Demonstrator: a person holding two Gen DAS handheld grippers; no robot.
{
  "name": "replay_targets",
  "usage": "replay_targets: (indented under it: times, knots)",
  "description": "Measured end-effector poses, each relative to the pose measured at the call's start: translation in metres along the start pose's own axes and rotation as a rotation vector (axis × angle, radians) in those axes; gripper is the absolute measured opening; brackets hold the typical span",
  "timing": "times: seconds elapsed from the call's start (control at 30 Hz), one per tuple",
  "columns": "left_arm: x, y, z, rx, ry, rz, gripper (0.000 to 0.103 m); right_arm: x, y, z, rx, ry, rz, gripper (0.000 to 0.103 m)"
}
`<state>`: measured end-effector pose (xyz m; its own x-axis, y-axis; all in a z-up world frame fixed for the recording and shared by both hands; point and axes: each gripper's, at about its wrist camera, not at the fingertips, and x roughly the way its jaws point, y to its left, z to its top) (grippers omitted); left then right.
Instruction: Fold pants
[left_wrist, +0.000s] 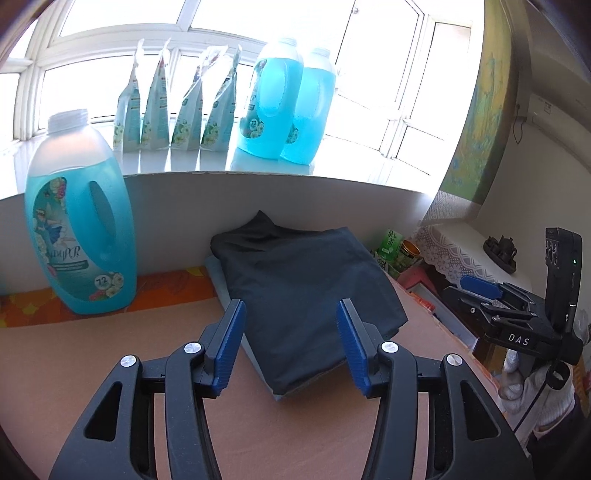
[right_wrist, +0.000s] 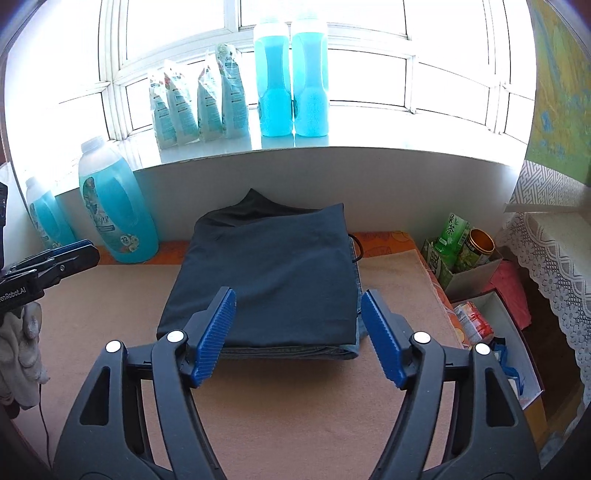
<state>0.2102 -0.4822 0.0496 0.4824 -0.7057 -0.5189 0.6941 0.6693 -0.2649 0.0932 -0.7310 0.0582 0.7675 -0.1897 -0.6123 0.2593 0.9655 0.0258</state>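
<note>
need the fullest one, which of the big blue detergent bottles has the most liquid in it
They look about equally full; I cannot tell which holds most. Table bottle and sill pair all sit high.

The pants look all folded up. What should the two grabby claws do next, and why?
Probably draw both back off the table. The dark pants lie as a neat folded stack on the table, and the left gripper and right gripper both stand open with nothing between the pads, so no fold seems left.

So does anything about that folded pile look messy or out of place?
Mostly tidy. The dark pants lie folded flat on a lighter denim piece, but one back corner pokes up against the wall in a peak. Both grippers are open and hold nothing.
</note>
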Motion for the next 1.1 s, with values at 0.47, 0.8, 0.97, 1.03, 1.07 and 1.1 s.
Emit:
replay_targets:
  times: [0.47, 0.8, 0.97, 1.03, 1.07, 1.1]
  knots:
    - [-0.104, -0.027, -0.027, 0.051, -0.051, -0.069, 0.064, -0.124, 0.064, -0.018, -0.035, -0.121, 0.006, 0.087]
    - [-0.179, -0.034, -0.048, 0.065, -0.091, -0.085, 0.072, -0.198, 0.106, -0.04, -0.058, -0.173, 0.001, 0.092]
    - [-0.213, -0.04, -0.065, 0.098, -0.108, -0.079, 0.079, -0.226, 0.125, -0.057, -0.053, -0.186, -0.001, 0.096]
    - [-0.222, -0.041, -0.074, 0.106, -0.103, -0.076, 0.079, -0.236, 0.132, -0.065, -0.052, -0.194, -0.011, 0.098]
    - [-0.227, -0.041, -0.079, 0.109, -0.102, -0.074, 0.08, -0.24, 0.135, -0.07, -0.053, -0.2, -0.017, 0.1]
    - [-0.231, -0.042, -0.085, 0.113, -0.097, -0.071, 0.08, -0.243, 0.139, -0.076, -0.056, -0.204, -0.022, 0.1]
